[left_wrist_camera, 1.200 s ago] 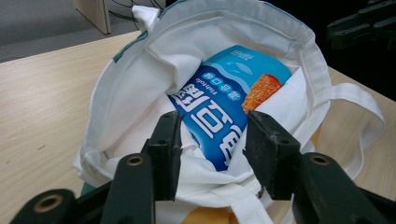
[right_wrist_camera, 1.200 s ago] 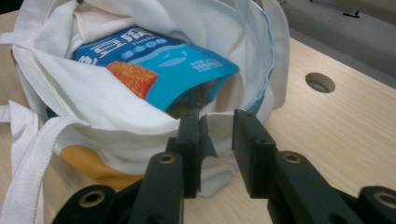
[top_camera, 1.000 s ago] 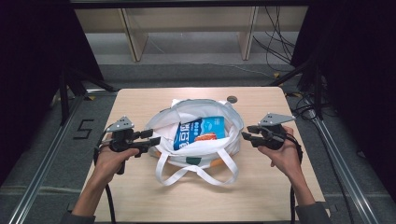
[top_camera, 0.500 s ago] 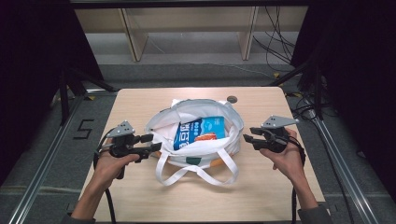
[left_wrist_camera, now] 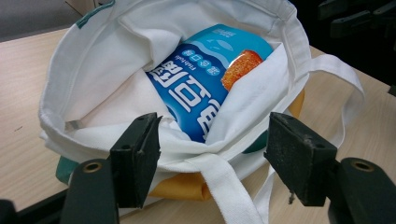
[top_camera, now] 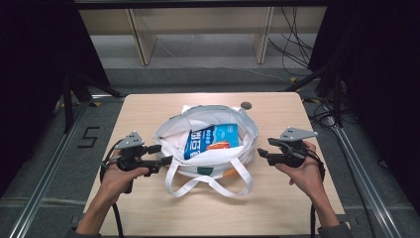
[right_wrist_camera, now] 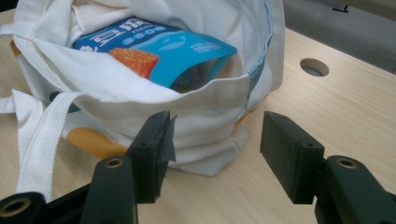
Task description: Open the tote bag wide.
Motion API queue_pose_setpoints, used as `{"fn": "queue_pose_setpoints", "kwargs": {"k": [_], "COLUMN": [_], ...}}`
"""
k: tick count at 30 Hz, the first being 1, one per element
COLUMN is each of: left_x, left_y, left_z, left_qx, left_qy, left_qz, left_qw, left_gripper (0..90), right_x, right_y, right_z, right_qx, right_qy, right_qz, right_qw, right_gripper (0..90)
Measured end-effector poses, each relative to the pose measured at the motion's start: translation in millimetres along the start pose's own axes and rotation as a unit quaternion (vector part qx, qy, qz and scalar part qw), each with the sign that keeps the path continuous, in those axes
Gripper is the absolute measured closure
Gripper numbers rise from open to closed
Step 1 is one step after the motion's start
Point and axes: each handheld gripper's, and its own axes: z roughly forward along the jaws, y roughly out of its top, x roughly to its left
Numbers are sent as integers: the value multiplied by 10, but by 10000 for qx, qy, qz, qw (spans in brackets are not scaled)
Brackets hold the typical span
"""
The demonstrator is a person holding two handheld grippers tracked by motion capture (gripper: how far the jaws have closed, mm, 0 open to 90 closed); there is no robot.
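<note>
A white cloth bag [top_camera: 208,144] sits mid-counter [top_camera: 148,106], mouth open, with a blue snack packet [top_camera: 212,141] lying inside. The left gripper [top_camera: 158,154] and right gripper [top_camera: 262,154] flank it, jaws spread and empty, probably placed to take its rim or straps [top_camera: 208,181].

Bag: white cloth bag [top_camera: 210,144], mouth open, slumped before me mid-table.
Packet: blue snack packet [top_camera: 212,139], tilted inside.

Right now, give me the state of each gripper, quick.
Left gripper: open, holding nothing, by the near side of the white bag.
Right gripper: open, holding nothing, beside the bag.
</note>
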Motion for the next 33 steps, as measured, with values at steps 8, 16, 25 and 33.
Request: {"fn": "queue_pose_setpoints", "kwargs": {"k": [8,16,25,33], "left_x": [16,14,17,-30], "left_y": [-54,-117,-193,-266], "left_z": [-29,-47,-61,-63], "left_qx": [30,84,86,79], "left_qy": [21,11,-20,-32], "left_qz": [1,-12,-92,-192], "left_qw": [10000,10000,9999,9998], "left_gripper": [315,272,194,162], "right_x": [14,36,23,22], "right_y": [-84,-148,-214,-295], "right_z": [-21,-42,-72,-69], "right_qx": [54,77,101,22], "right_qy": [-13,5,-43,-31], "right_qz": [97,159,210,341], "right_qw": [9999,9998,9997,9994], "right_gripper": [406,368,310,288]}}
